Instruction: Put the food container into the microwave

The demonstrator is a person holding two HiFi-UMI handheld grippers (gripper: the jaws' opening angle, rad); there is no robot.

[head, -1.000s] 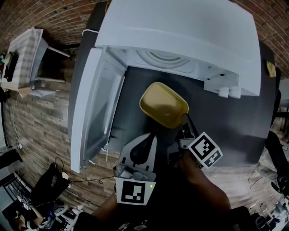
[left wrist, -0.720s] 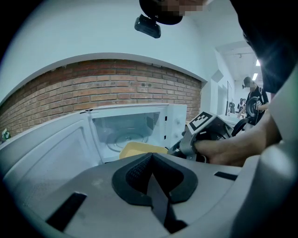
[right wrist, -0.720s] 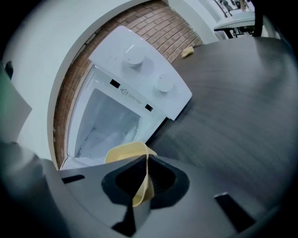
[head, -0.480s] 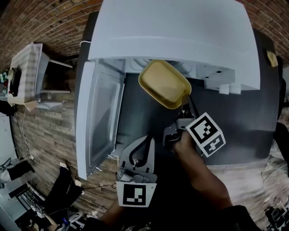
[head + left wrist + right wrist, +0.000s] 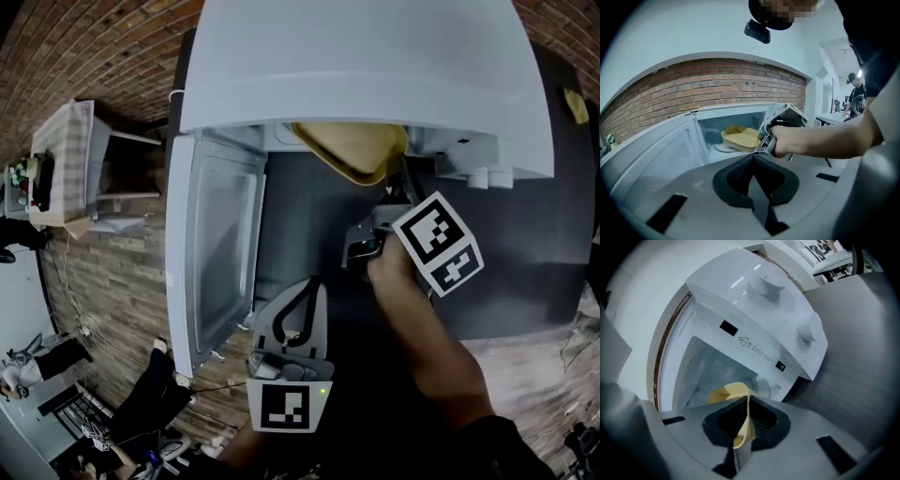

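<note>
The yellow food container [image 5: 358, 150] is held by its rim in my right gripper [image 5: 390, 193], which is shut on it. Its far half sits inside the white microwave [image 5: 356, 66] opening, under the top edge. In the left gripper view the container [image 5: 739, 138] hangs just inside the cavity, above the glass turntable. In the right gripper view its rim [image 5: 743, 423] is pinched between the pads, facing the cavity. My left gripper [image 5: 298, 323] stays low in front of the microwave, shut and empty, its jaws [image 5: 752, 165] pressed together.
The microwave door [image 5: 214, 244] stands open to the left. Two white knobs [image 5: 488, 175] sit on the control panel at the right. The microwave stands on a dark counter [image 5: 525, 253]. A small table [image 5: 70, 155] stands on the wooden floor at far left.
My right gripper has carried the container forward, from above the counter in front of the microwave to partly inside the opening. The left gripper has stayed about where it was.
</note>
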